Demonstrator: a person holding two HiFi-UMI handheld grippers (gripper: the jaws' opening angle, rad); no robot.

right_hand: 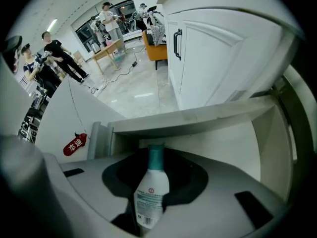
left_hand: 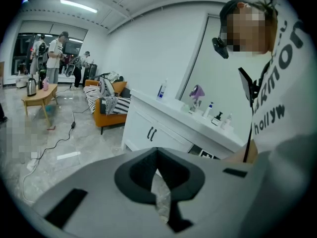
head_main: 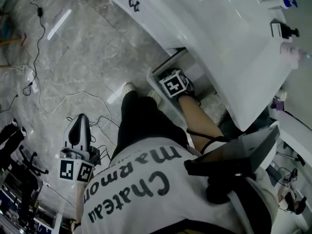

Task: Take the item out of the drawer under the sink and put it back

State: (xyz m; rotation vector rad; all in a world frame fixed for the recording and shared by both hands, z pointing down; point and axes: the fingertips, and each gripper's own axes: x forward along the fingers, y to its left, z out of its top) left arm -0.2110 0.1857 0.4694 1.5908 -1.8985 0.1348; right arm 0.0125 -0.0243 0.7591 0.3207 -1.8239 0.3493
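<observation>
A white bottle (right_hand: 152, 190) with a teal cap stands between the jaws of my right gripper (right_hand: 148, 217), which is shut on its lower body. Behind it are the pale inner walls of the open drawer (right_hand: 223, 148). In the head view my right gripper (head_main: 175, 84) points steeply down into that drawer (head_main: 155, 75), just under the white sink counter (head_main: 204, 28); its marker cube hides the bottle there. My left gripper (head_main: 79, 126) hangs low at the left over the floor. Its jaws (left_hand: 161, 202) are shut with only a thin slit between them and nothing held.
Cables (head_main: 44, 96) trail over the marble floor at the left. Dispenser bottles (head_main: 285, 30) stand on the counter's far end. A white cabinet door with a black handle (right_hand: 177, 43) is beside the drawer. People, a wooden table and an orange sofa (left_hand: 106, 115) are farther back.
</observation>
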